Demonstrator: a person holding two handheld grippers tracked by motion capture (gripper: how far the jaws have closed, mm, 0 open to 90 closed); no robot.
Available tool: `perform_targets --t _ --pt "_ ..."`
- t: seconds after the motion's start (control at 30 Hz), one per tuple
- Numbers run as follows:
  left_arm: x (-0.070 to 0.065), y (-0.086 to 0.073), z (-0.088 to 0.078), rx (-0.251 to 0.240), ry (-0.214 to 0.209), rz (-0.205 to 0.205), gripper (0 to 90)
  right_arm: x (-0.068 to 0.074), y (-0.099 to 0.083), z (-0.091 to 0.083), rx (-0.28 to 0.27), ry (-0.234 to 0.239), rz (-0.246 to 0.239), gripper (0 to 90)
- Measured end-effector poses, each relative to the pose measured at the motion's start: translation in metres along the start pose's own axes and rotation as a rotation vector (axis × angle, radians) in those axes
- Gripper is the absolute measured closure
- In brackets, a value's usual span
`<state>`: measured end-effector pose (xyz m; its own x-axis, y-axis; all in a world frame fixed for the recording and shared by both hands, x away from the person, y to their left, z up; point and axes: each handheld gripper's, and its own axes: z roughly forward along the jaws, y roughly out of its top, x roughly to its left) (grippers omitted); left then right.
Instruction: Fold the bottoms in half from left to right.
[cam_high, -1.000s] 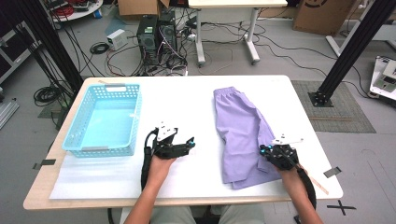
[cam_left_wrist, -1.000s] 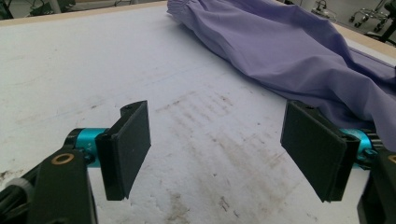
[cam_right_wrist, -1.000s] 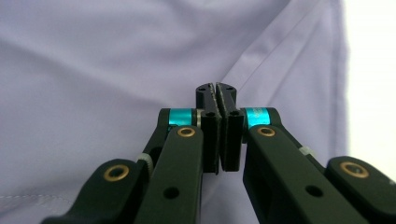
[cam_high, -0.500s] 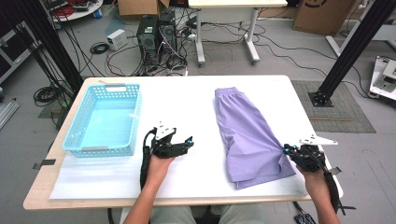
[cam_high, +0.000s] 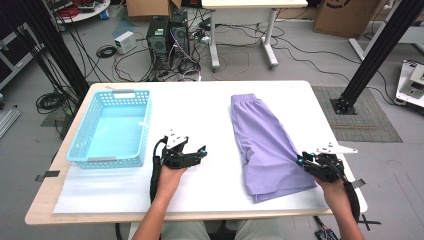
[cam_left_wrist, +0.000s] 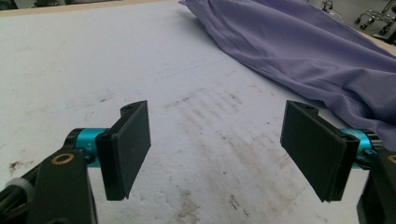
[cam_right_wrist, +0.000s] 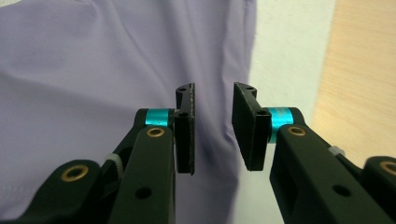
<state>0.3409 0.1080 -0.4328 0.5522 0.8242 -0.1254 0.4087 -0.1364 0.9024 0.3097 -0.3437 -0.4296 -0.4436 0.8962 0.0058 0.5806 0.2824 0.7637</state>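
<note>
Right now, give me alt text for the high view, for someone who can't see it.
A person at a white table holds tongs in each hand: the right tongs sit slightly open at the edge of purple shorts, and the left tongs rest open on bare table. A blue basket stands at the left.

light blue basket (cam_high: 111, 127), white table (cam_high: 210, 107), computer towers (cam_high: 167, 35)

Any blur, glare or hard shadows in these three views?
High view: soft and slightly blurry, even light, no glare on the table. Left gripper view: jaws sharp, purple shorts and stained table surface clear, soft shadows. Right gripper view: right gripper crisp, shorts behind mildly soft, no glare.
</note>
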Motion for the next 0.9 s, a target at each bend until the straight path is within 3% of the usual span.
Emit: perform_targets --t 0.23,0.37,0.47,0.57,0.67,0.8,0.9 --pt "-0.001 -0.001 0.0 0.01 -0.011 0.011 24.3 -0.006 0.004 0.029 0.089 -0.059 -0.005 76.6" --pt "0.002 0.0 -0.002 -0.007 -0.013 0.01 24.4 -0.009 0.017 0.03 0.021 -0.004 0.032 69.6" --pt "0.005 0.002 -0.005 -0.024 -0.008 0.014 24.2 -0.009 0.035 0.039 -0.021 0.037 0.053 55.3" --pt "0.008 0.002 -0.007 -0.036 -0.003 0.007 24.2 -0.008 0.056 0.054 -0.066 0.063 0.035 45.5" --pt "0.012 0.002 -0.009 -0.03 -0.001 0.012 24.2 -0.007 0.077 0.071 -0.098 0.068 -0.005 45.3" --pt "0.013 0.001 -0.009 -0.016 -0.013 0.005 24.2 -0.012 0.102 0.097 -0.099 0.063 -0.028 45.8" --pt "0.013 0.001 -0.008 -0.012 -0.014 0.008 24.2 -0.018 0.119 0.118 -0.089 0.06 -0.014 48.8"
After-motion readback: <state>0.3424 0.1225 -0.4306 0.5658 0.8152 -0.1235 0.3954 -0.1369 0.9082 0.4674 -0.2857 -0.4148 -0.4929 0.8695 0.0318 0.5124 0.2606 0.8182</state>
